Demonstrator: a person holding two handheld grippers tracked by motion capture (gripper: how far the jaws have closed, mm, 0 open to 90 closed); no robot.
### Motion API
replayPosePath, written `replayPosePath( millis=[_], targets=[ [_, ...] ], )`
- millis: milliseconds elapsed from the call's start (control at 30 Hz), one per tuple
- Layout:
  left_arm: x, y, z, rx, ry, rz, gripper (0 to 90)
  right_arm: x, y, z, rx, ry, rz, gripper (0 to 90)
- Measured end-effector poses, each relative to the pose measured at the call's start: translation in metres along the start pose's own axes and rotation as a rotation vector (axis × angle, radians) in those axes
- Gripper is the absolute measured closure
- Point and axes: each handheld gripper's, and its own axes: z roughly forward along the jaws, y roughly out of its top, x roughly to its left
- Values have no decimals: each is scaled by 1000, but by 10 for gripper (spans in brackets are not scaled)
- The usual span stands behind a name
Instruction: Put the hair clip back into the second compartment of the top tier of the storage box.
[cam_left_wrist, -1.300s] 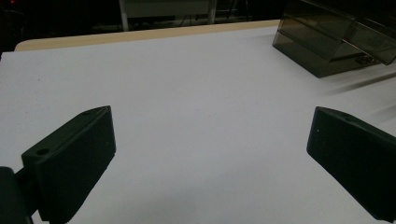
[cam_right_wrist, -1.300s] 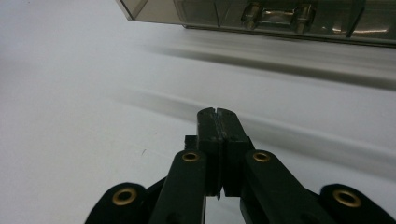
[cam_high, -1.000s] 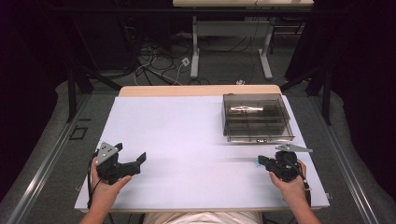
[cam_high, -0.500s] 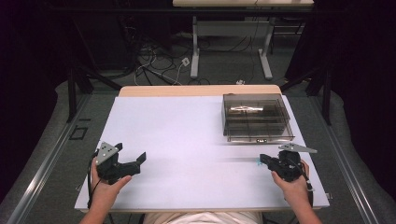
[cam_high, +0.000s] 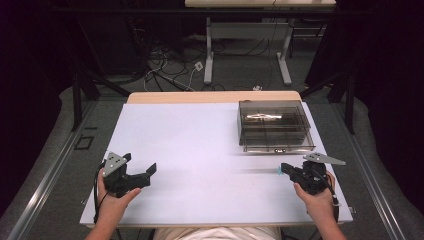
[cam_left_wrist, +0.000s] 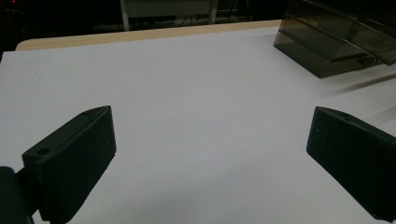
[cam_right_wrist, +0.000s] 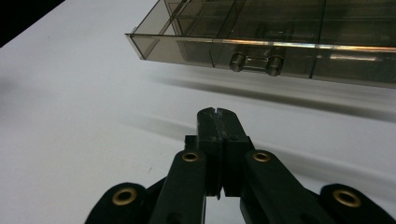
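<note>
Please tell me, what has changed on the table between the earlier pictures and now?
Almost nothing changed. The right claw slid slightly toward the table's right edge, shut and empty, with nothing taken or released. The left claw stayed open in place, and the smoky plastic box did not move.

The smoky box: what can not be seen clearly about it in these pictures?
- High view: the pale thing inside the box is too small and glare-struck to name.
- Left gripper view: the box is cut by the right edge.
- Right gripper view: the box is cut by the top edge; contents unclear through tinted walls.
</note>
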Motion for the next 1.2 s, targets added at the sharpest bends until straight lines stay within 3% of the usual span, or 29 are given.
replayPosePath(
  millis=[767, 1200],
  targets=[
    [0, 0, 1, 2, 5, 2, 13, 1, 16, -12, -56, -2, 1, 897],
    [0, 0, 2, 1, 5, -3, 12, 2, 37, -9, -57, -23, -36, 896]
  ],
)
